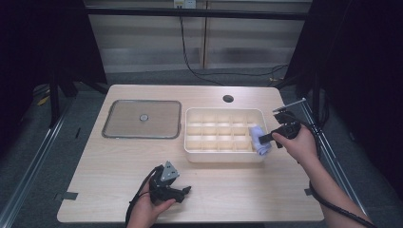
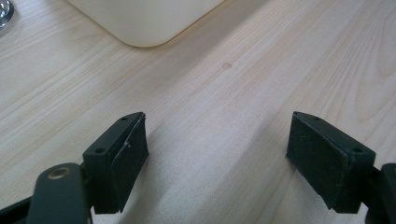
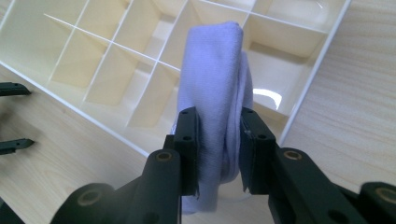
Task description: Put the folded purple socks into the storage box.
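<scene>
Here, from above, the right gripper (image 1: 266, 138) holds a folded lilac cloth (image 1: 258, 140) over the right end of the cream divided tray (image 1: 223, 113), the left gripper (image 1: 183, 191) rests in front of the tray with its jaws wide apart and empty above the bare table (image 2: 261, 70), and the right gripper view shows both jaws pressed on the cloth (image 3: 215, 84) over the tray's compartments.

Cloth (image 3: 215, 88) between the right gripper (image 3: 218, 154) jaws — pale lavender, plain, unpatterned. Compartment tray (image 3: 322, 60) beyond those jaws: cream, glossy. Both grippers black; left gripper (image 2: 217, 158) pads matte black. Table (image 2: 224, 84) under the left jaws — light wood grain. Lid (image 1: 141, 118), well left of the right gripper: brown-tinted, grey rim.
</scene>
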A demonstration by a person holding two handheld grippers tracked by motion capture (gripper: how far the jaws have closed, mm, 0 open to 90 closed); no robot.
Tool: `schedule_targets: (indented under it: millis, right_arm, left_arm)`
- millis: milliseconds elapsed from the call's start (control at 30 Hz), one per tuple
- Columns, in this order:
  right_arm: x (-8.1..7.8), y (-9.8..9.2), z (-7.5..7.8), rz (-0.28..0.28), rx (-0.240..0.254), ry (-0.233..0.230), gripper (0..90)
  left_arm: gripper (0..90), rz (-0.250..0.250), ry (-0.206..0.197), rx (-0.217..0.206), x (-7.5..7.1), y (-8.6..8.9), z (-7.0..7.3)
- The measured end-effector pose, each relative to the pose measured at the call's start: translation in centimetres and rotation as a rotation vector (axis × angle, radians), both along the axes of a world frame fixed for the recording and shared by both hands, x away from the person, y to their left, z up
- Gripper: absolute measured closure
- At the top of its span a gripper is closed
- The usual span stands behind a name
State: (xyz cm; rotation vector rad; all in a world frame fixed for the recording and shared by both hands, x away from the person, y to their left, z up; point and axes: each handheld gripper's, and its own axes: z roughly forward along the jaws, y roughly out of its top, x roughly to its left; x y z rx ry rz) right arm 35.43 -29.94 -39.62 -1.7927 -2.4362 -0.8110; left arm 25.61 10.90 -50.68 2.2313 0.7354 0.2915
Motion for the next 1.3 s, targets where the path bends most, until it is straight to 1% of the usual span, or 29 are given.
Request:
schedule_targets:
  millis: [133, 200, 333, 433, 633, 933, 1067, 1300]
  right_arm:
    - [0.1, -0.1, -0.3, -0.003, 0.001, 0.003, 71.7]
    - [0.2, 0.0, -0.4, -0.001, -0.008, 0.002, 71.7]
    - [0.2, 0.3, -0.4, 0.013, -0.046, -0.001, 71.7]
    - [0.3, 0.5, -0.4, 0.002, -0.054, 0.015, 71.6]
    - [0.4, 0.7, -0.8, 0.005, -0.079, 0.024, 71.7]
    - [0.4, 0.5, -1.5, 0.003, -0.075, 0.032, 71.7]
    - [0.3, 0.6, -1.6, 0.003, -0.084, 0.032, 71.7]
    - [0.3, 1.1, -1.8, 0.023, -0.141, 0.027, 72.0]
  left_arm:
    - [19.8, 0.001, 0.0, 0.0, 0.0, 0.0, 0.0]
    - [19.7, 0.001, 0.0, 0.0, 0.0, 0.0, 0.0]
    - [19.7, 0.001, -0.001, -0.002, 0.0, -0.1, 0.0]
    - [19.7, 0.001, -0.001, -0.002, 0.0, -0.1, 0.0]
    - [19.7, 0.001, -0.001, -0.002, 0.0, -0.1, 0.0]
    - [19.7, 0.001, -0.001, -0.001, 0.0, 0.0, 0.0]
    - [19.7, 0.001, -0.001, -0.001, 0.0, -0.1, 0.0]
    - [19.7, 0.0, -0.001, -0.002, 0.0, -0.1, 0.0]
